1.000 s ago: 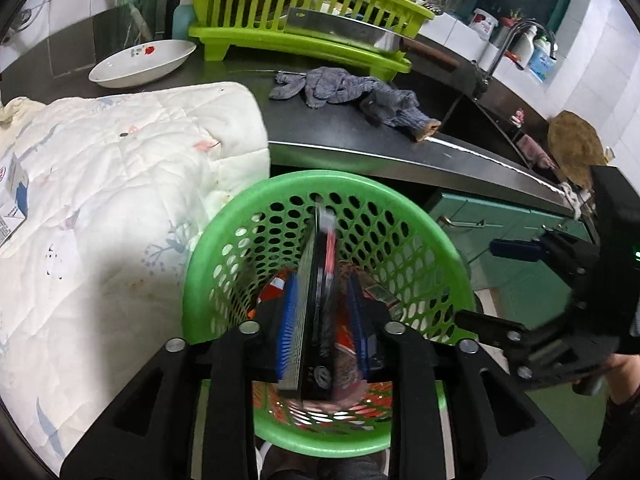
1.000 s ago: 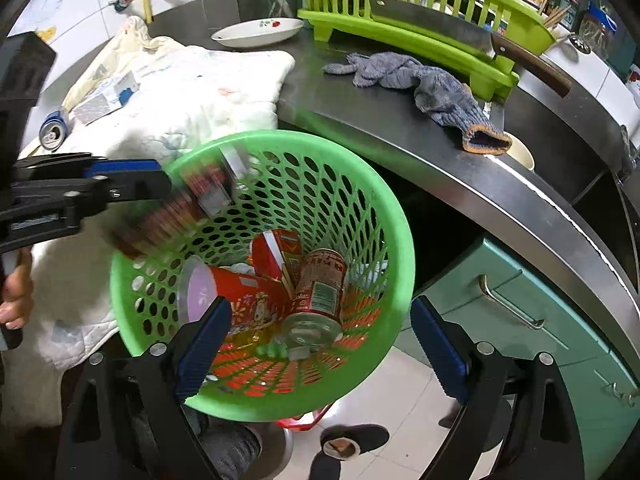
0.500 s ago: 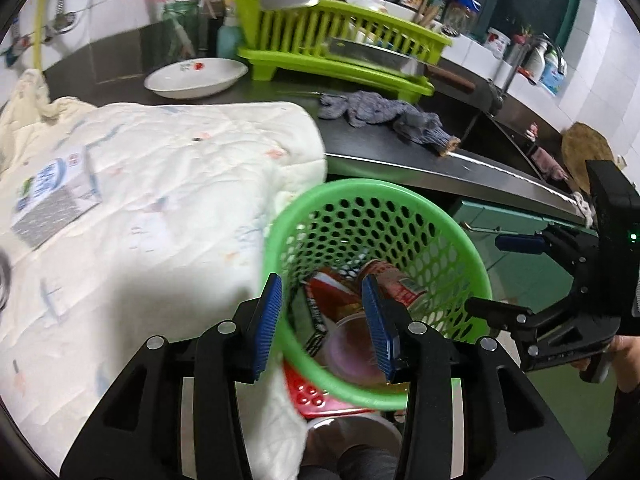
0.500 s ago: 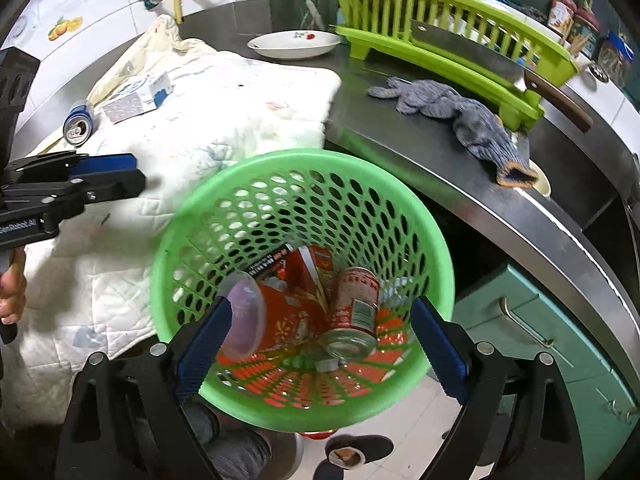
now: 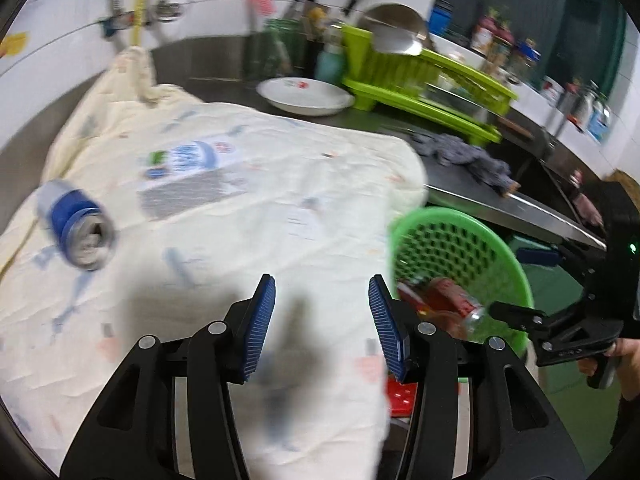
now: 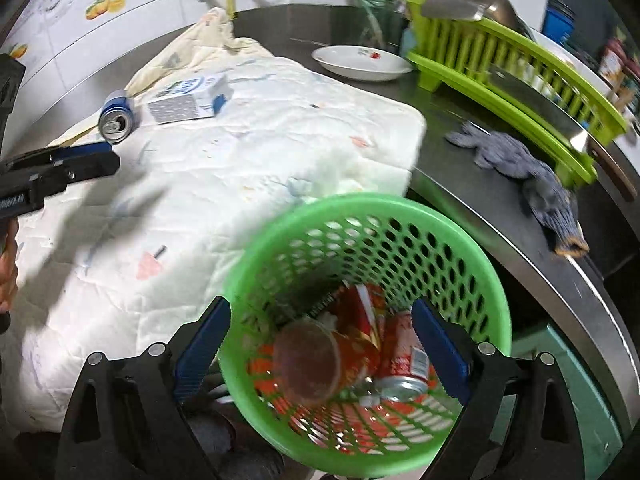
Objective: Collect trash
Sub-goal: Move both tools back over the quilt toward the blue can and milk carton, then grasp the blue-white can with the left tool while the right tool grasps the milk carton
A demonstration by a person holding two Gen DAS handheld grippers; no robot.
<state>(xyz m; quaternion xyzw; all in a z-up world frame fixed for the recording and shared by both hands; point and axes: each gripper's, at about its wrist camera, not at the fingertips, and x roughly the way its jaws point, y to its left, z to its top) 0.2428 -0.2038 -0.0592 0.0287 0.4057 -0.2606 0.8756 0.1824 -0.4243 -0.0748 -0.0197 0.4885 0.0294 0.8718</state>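
A pale quilted cloth (image 6: 248, 152) with small printed figures covers the left part of the steel counter (image 6: 480, 168). Behind it a white bowl (image 6: 360, 63) with a red mark stands just beside a lime-green dish rack (image 6: 520, 68). A cleaver (image 6: 532, 92) lies along the front of the rack, and a metal bowl (image 5: 394, 32) leans in its far end. A grey-blue knitted glove (image 6: 528, 176) lies on the bare counter in front of the rack. Jars and bottles (image 5: 504, 50) stand blurred at the back wall.

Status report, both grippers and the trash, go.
Left gripper open, empty, over the quilt. Right gripper open, straddling the green basket. Blue can and carton uncollected. Nothing blocking.
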